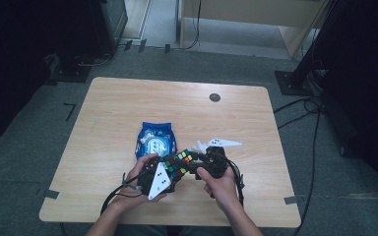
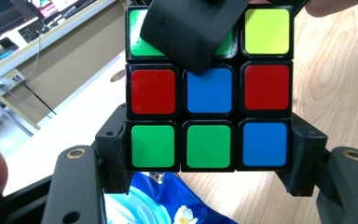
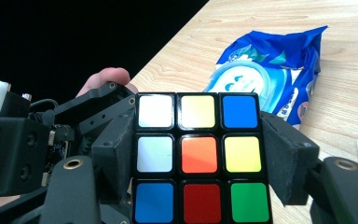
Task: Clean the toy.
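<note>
A scrambled Rubik's cube (image 1: pixel 179 164) is held above the table's near edge, between both grippers. My left gripper (image 1: pixel 170 172), carrying a white three-cornered plate, comes in from the left. In the left gripper view its pads (image 2: pixel 114 154) press the sides of the cube (image 2: pixel 208 116) at the bottom row, and the other gripper's black jaw covers the top middle square. My right gripper (image 1: pixel 194 164) comes in from the right. In the right gripper view its pads (image 3: pixel 279 158) clamp the cube (image 3: pixel 198 156) on both sides.
A blue wet-wipes packet (image 1: pixel 155 140) lies flat on the wooden table (image 1: pixel 128 98) just beyond the cube. A crumpled white tissue (image 1: pixel 199 146) sits to its right. A small dark disc (image 1: pixel 214 97) is set in the table's far side. Cables trail off the near edge.
</note>
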